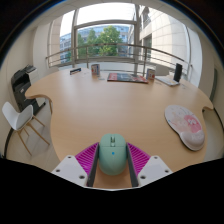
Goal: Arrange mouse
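A: Item one?
B: Gripper [112, 165]; pink pads [87, 157] at either side of a mint mouse [112, 153]; both fingers press its flanks, jaws closed on it.
A: Its place?
B: On the wooden table [110, 105], near edge; mousepad [185, 126] well off to the right; chair [22, 118] at left.

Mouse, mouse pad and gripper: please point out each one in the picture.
mouse [112, 152]: gripper view, middle of its teal top, between the jaws.
mouse pad [185, 126]: gripper view, centre of its surface, on the table.
gripper [112, 160]: gripper view, midway between fingertips.
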Tool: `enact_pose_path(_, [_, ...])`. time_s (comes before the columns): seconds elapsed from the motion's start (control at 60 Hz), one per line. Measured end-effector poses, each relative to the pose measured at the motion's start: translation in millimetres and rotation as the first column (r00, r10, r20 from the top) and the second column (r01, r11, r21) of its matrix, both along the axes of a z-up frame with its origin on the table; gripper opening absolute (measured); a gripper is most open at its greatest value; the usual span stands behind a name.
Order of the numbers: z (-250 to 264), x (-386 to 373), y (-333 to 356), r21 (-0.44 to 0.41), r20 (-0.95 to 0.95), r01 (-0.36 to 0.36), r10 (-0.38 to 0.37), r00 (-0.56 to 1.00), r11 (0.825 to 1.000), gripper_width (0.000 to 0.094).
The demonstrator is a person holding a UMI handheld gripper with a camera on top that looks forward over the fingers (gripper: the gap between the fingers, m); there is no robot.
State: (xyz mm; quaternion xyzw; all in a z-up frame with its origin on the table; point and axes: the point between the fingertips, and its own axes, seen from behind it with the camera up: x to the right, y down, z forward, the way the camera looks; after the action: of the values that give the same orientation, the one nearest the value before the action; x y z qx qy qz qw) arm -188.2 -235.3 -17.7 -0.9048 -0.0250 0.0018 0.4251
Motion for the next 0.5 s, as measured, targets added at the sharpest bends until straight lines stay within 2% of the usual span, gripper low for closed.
enact_pose_path(0.183, [0.8, -7.0, 2.9, -0.006, 0.004, -0.042, 0.042, 0.999, 0.999, 0.0413])
enact_pose_path(0.3, [21.7, -12.9, 8.4, 0.007, -0.036, -0.101, 0.101, 0.994, 0.995, 0.0382])
enact_pose_path(0.383, [78.0, -11.4, 20.8, 0.09, -0.086, -0.136, 0.144, 0.986, 0.987, 0.0383])
enact_pose_path(0.433, [122.5, -4.0, 37.2, 0.153, -0.118, -0.153, 0.172, 0.978, 0.976, 0.0384])
enact_pose_path(0.5, [182.5, 26.3, 55.9, 0.252, -0.147, -0.138, 0.179, 0.973, 0.958, 0.0383])
